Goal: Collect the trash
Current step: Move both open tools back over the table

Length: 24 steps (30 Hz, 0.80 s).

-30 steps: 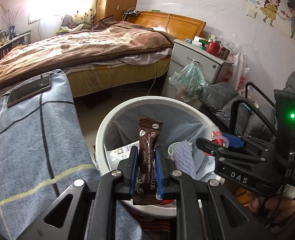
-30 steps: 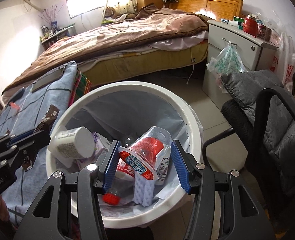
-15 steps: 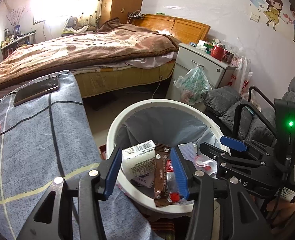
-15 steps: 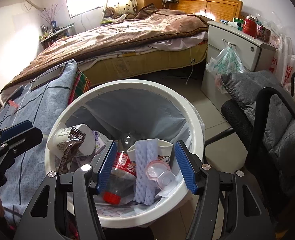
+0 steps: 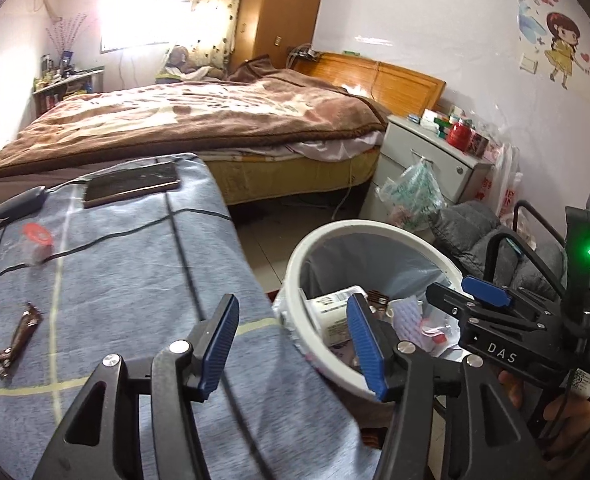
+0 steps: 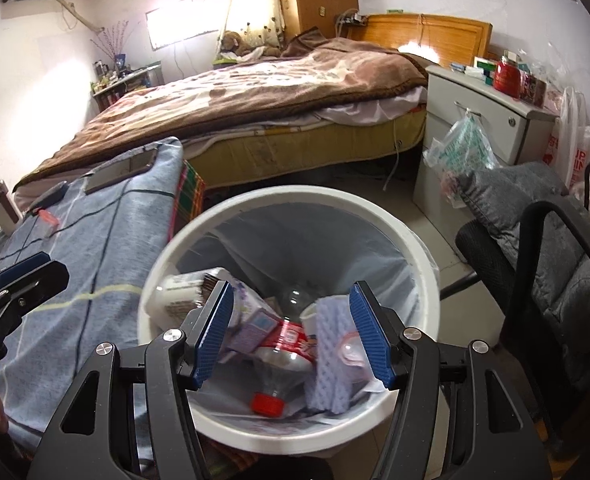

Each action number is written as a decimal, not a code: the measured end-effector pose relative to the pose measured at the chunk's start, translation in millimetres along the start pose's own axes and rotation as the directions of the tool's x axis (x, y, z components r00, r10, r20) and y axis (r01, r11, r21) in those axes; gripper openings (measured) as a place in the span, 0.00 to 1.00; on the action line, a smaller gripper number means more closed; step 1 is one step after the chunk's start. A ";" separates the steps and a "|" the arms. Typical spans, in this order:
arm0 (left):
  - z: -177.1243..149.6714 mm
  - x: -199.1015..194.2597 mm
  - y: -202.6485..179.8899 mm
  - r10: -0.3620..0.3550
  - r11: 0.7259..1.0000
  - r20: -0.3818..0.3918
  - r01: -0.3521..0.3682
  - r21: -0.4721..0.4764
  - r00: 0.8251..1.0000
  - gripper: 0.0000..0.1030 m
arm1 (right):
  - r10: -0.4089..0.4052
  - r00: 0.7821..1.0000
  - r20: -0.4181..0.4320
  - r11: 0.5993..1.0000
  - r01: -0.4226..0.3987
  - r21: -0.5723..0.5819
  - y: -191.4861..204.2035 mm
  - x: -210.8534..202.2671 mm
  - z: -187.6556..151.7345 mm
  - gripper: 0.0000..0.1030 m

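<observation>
Left gripper (image 5: 291,340) jaws just opened, empty, over blue-covered bench (image 5: 135,280), right gripper (image 6: 291,334) wide, empty, above full white bin (image 6: 423,264), brown wrapper (image 5: 17,338) on bench, chair (image 6: 555,272) beside bin.

The left claw (image 5: 291,342) opened and let go of the brown wrapper (image 5: 377,297), which dropped into the bin (image 5: 295,264), then swung toward the blue cloth (image 5: 135,264). The right claw (image 6: 291,334) released its plastic cup (image 6: 351,350) into the bin below.

- Window (image 5: 135,24) blown out white; daylight floods the back wall.
- Foreground dimmer, shadows soft.
- Fisheye bends edges; corners vignette black.
- Slight motion blur on tablecloth (image 5: 135,272).
</observation>
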<state>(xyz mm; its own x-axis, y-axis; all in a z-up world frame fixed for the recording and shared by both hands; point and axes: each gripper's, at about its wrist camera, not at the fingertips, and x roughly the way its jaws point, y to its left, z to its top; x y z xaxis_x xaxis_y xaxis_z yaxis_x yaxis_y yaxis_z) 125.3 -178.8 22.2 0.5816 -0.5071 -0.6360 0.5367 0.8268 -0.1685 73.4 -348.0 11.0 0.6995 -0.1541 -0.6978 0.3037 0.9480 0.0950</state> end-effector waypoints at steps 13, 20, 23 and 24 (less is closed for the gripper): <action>-15.3 -36.9 58.2 0.138 0.990 0.051 -0.135 -0.052 0.989 0.58 | 0.091 0.995 0.037 0.994 -0.089 -0.064 54.4 -4.4 0.9 0.60; -30.9 -51.9 109.6 0.213 0.970 0.029 -0.208 -0.126 0.977 0.59 | 0.156 0.988 0.018 0.982 -0.153 -0.112 84.7 -0.1 -0.1 0.60; -38.3 -57.4 132.5 0.263 0.954 0.012 -0.259 -0.148 0.965 0.59 | 0.176 0.984 0.011 0.975 -0.173 -0.142 101.0 1.6 -1.8 0.60; -39.8 -59.3 139.2 0.280 0.948 0.008 -0.276 -0.158 0.960 0.59 | 0.181 0.983 0.006 0.972 -0.178 -0.151 107.5 2.4 -2.5 0.60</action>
<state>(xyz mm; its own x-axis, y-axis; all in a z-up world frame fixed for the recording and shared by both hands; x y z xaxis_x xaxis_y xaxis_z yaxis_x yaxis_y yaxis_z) 141.1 -24.0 6.5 0.7136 -0.2568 -0.6518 0.2516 0.9623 -0.1036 106.1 -245.7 17.7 0.7467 0.0183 -0.6650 0.0730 0.9913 0.1092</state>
